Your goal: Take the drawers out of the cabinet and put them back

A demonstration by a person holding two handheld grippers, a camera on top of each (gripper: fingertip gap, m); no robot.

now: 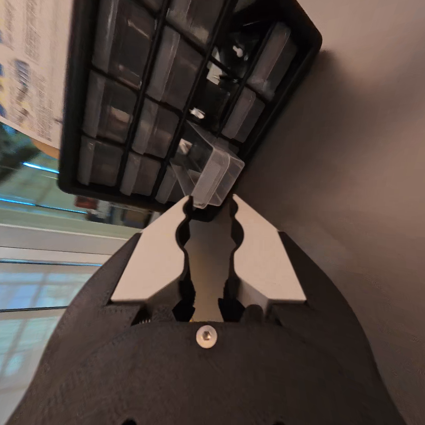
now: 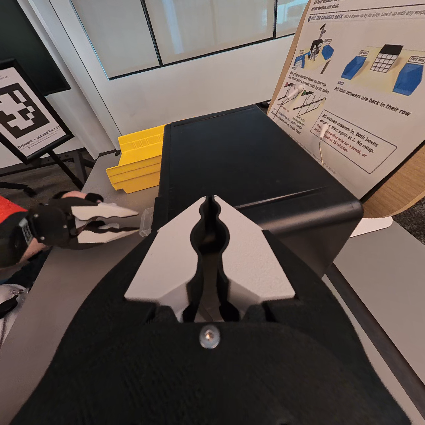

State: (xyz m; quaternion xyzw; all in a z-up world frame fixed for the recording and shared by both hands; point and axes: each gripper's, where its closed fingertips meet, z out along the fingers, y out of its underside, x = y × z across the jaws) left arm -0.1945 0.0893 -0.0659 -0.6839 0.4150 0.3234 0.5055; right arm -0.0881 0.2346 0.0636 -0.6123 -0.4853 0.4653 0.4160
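The black cabinet (image 1: 76, 96) holds rows of clear drawers, and its top shows in the right wrist view (image 2: 241, 156). One clear drawer (image 1: 211, 177) sticks partly out of a row that has empty slots (image 1: 220, 76). My left gripper (image 1: 210, 199) is open, with its tips at the drawer's front handle and the left fingertip (image 1: 184, 207) touching its corner. In the right wrist view the left gripper (image 2: 136, 222) is level with that drawer (image 2: 147, 220). My right gripper (image 2: 210, 197) is shut and empty, with its tips at the front edge of the cabinet top.
A yellow bin (image 2: 138, 161) stands on the grey table (image 2: 69, 287) behind and left of the cabinet. An instruction board (image 2: 356, 92) leans right of the cabinet. A framed marker sign (image 2: 25, 110) stands at the far left. A person's arm in a red sleeve (image 2: 9, 211) holds the left gripper.
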